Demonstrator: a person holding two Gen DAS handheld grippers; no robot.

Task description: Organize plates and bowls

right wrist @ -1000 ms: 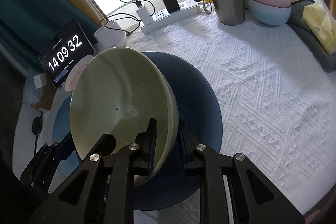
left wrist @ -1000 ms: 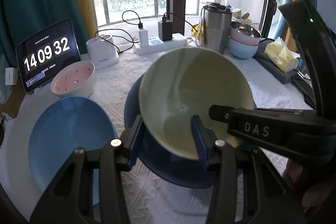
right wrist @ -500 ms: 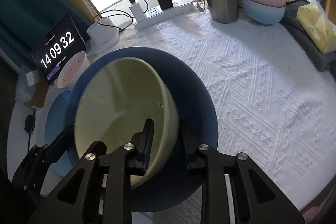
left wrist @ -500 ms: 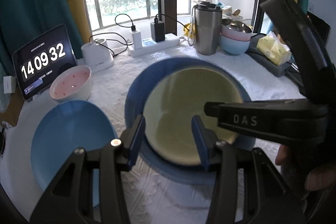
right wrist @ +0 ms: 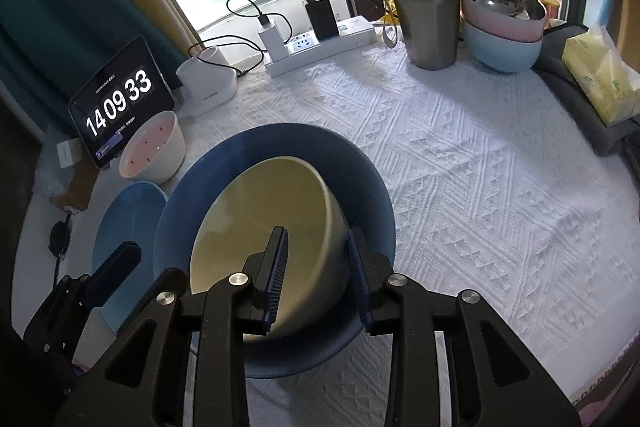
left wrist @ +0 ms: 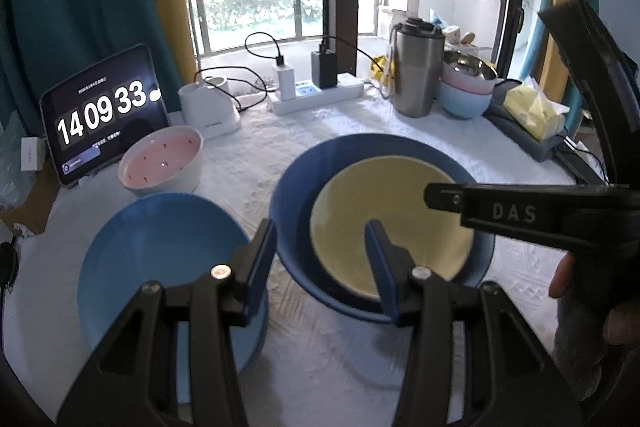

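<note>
Yellow bowl nested in dark blue bowl on counter; right tool open astride its rim, left tool open, empty. Risk on withdrawal: pad snagging rim, tipping or dragging both bowls.

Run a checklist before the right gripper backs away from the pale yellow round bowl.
1. Pale yellow round bowl nested inside the dark blue bowl: ok.
2. Right gripper pads clear of the yellow bowl's wall: ok, open astride it.
3. Yellow bowl sitting level: cannot tell.
4. Left gripper empty: ok, open over the dark blue rim.
5. Light blue plate apart from the dark blue bowl: ok.
</note>
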